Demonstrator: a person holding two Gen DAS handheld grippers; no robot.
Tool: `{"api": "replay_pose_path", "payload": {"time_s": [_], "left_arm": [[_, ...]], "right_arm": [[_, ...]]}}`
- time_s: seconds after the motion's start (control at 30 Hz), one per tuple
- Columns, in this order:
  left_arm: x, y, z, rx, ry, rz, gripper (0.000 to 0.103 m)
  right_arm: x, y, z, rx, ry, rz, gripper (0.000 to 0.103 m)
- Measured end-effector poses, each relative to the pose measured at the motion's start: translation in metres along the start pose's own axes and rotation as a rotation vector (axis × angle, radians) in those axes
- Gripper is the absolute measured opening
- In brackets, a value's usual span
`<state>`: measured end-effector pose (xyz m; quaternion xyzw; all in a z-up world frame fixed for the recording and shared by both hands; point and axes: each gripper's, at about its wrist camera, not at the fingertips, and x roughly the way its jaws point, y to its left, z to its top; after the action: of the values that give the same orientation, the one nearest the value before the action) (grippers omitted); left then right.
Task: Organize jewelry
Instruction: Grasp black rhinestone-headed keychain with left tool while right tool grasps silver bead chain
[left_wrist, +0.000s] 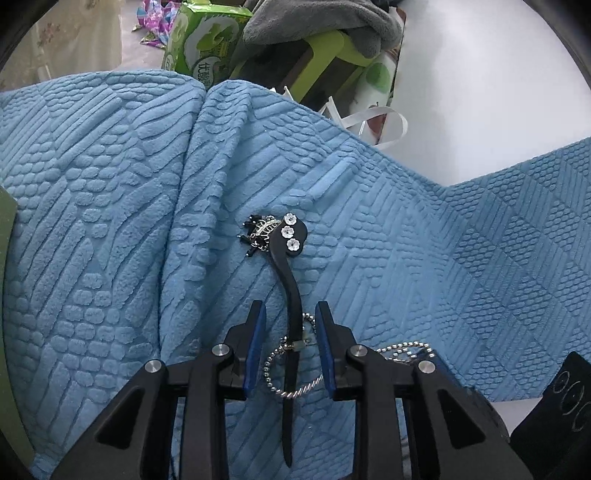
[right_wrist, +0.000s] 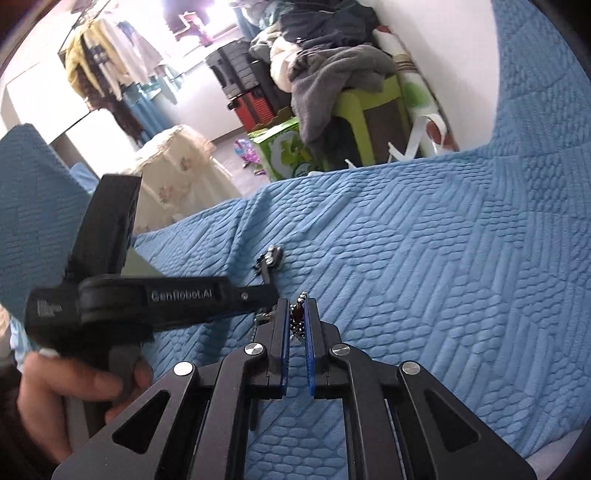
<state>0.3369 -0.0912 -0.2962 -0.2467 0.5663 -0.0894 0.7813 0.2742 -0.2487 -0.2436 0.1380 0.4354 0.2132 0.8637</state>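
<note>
Right wrist view: right hand-held gripper (right_wrist: 295, 314) pinches a beaded chain (right_wrist: 297, 318) to lift it; left hand-held gripper (left_wrist: 291, 314) straddles the black hairpin (left_wrist: 291, 295), jaws narrow, not gripping

A: Any writing you can read?

B: One brand, plainly: "GenRobot.AI" in pale letters along the black side of the left tongs (right_wrist: 271, 291), in the right wrist view. A small white block of print sits farther back on the same body, too blurred to make out.

A: And the green box (left_wrist: 199, 37) behind the blanket?

B: Chinese characters in white on its front (the first looks like "优", the rest I cannot tell). In the right wrist view the same box shows only big pale shapes, unreadable.

A: Any numbers?

B: None legible.
</note>
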Motion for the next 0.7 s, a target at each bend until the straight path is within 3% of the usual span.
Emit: {"api": "replay_pose_path", "payload": {"time_s": [0.37,0.47,0.7], "left_arm": [[0.012,-0.015,0.016,0.055,-0.007,0.054,0.024],[0.011,-0.015,0.017,0.072,0.001,0.060,0.010],[-0.006,-0.019,0.013,0.156,0.006,0.091,0.006]], "right_arm": [[-0.011,0.002,0.008,-0.004,-0.045,-0.025,0.005],[-0.011,0.003,0.008,-0.005,-0.045,-0.024,0.005],[-0.012,-0.001,0.005,0.013,-0.037,-0.033,0.005]]}}
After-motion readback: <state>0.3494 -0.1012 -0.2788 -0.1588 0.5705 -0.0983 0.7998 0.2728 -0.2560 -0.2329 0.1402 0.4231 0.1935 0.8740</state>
